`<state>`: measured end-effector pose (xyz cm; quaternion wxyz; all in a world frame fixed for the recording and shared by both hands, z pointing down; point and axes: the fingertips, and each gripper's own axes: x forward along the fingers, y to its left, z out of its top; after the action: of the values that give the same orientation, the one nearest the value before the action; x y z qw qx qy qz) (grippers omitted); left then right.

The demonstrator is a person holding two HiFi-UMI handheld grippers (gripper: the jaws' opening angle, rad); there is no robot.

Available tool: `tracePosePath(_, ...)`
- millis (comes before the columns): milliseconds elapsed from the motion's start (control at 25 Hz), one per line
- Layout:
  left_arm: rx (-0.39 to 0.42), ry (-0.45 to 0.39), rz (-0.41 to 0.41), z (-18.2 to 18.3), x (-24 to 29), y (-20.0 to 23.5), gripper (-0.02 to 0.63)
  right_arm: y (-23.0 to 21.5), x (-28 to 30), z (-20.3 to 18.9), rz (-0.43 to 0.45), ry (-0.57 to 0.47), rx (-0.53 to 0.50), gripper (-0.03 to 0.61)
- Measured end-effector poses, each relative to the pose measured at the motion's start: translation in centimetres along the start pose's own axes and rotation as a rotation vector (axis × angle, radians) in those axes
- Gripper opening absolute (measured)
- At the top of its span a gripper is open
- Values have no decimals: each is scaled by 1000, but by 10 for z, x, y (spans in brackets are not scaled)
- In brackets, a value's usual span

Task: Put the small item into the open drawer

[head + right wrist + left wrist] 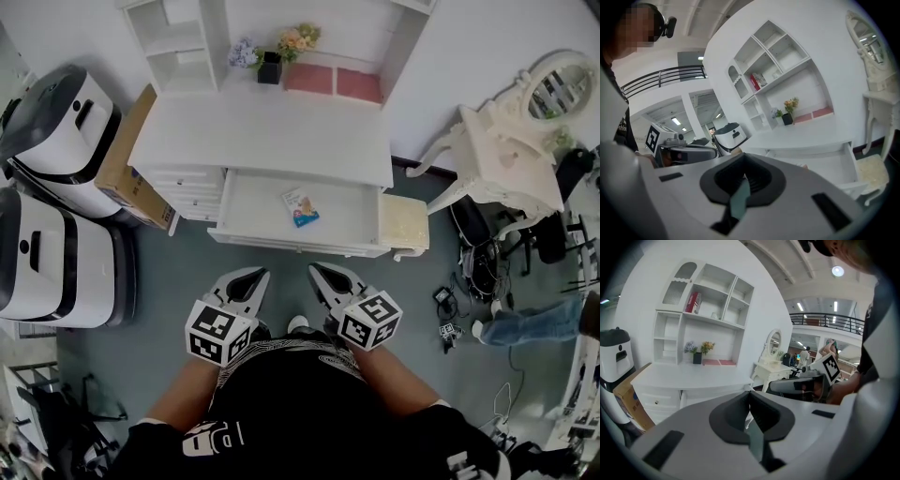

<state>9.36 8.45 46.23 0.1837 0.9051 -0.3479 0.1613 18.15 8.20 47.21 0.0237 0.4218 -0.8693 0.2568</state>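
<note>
White desk [262, 141] against wall; open drawer [281, 241] stands out toward operator.
- Left gripper [255, 275]: jaws together, nothing held, well short of drawer front.
- Small item [300, 207]: flat on drawer floor, near centre. Long axis diagonal, far-left to near-right, blue end nearest operator.
- Right gripper [320, 273]: jaws closed, empty, near drawer front.
- Judgement: placement looks complete. Keep both grippers clear of item; no re-handling needed.
</note>
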Motion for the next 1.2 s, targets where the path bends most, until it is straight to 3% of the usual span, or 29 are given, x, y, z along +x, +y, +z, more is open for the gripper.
tracePosePath(480,54,-8,-111,33,-2,34,14,24,34,17,-75,-23,-17,6)
tracePosePath(800,69,29,-188,22,-10,52,14,28,58,11,-151,-15,25,6)
tracePosePath(1200,56,14,-226,23,-11,67,14,38,66,10,-194,-10,-4,6)
